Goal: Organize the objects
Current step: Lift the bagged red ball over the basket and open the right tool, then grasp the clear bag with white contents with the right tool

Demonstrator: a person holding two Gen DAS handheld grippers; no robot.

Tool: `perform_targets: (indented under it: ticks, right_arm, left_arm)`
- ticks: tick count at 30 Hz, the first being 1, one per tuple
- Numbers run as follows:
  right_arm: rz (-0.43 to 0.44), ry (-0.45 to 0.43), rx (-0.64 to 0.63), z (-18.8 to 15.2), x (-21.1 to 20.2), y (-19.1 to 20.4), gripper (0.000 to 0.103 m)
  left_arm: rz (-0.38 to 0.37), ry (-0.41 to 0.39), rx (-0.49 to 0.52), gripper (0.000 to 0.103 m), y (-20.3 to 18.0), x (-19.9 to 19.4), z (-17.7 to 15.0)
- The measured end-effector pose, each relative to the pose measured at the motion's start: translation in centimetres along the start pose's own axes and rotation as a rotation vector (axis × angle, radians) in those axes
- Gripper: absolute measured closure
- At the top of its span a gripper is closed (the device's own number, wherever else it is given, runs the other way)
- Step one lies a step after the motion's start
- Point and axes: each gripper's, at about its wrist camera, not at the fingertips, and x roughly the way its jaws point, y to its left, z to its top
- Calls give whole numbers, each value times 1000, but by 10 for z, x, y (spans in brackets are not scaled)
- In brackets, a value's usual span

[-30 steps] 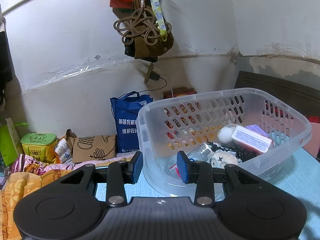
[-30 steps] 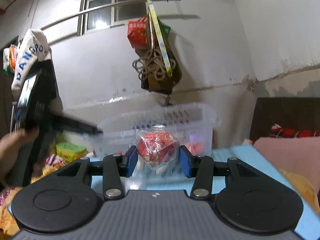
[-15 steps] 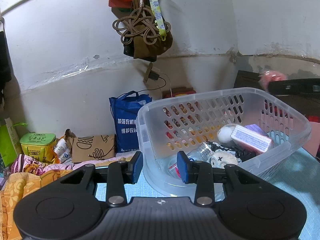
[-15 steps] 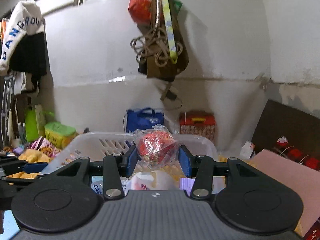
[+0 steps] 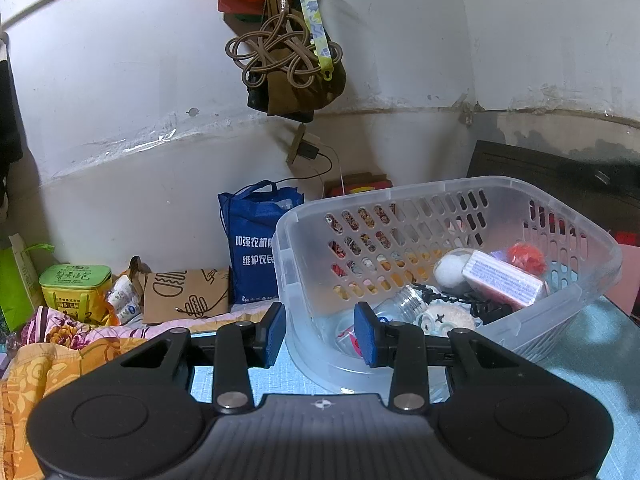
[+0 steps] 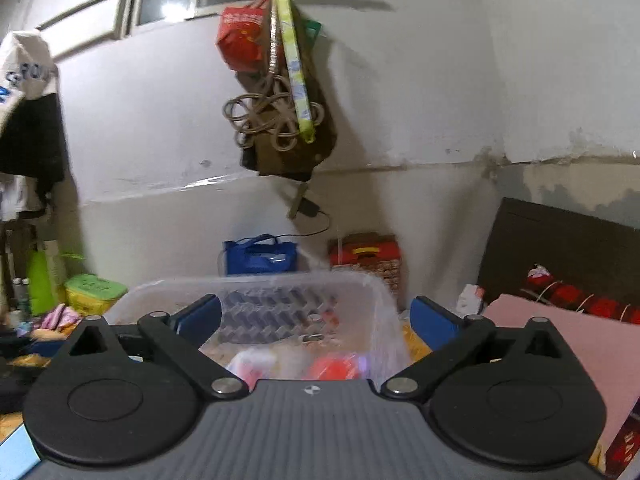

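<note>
A clear perforated plastic basket stands on a light blue surface. It holds a white and pink box, a white ball, a clear bottle and a red wrapped packet. My left gripper sits low at the basket's near left corner, its blue pads a little apart with nothing pinched between them. My right gripper hovers over the basket, jaws opening wide with nothing between them. The red packet lies below it, inside the basket.
Against the white wall stand a blue bag, a brown paper bag and a green tin. A bag with coiled cord hangs above. Orange floral cloth lies left; a red box and pink cover lie right.
My right gripper carried the red packet over the basket, then spread its jaws; the packet dropped in beside the box. The left gripper kept still.
</note>
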Motion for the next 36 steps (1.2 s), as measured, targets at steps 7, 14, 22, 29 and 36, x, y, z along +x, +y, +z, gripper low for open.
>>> perform_targets:
  ticks: [7, 14, 22, 29, 36]
  right_arm:
    - [132, 59, 65, -66, -36, 28, 0]
    - [170, 244, 79, -100, 0, 60, 0]
    - [166, 300, 22, -105, 19, 78, 0]
    - [149, 293, -51, -109, 19, 89, 2]
    - [133, 300, -57, -112, 19, 91, 25]
  left_arm:
    - [0, 0, 2, 62, 0, 0, 0]
    - [0, 1, -1, 62, 1, 1, 0]
    - [0, 2, 9, 62, -1, 0, -2]
    - [-1, 3, 7, 62, 1, 1, -1]
    - [1, 6, 6, 62, 1, 1, 0]
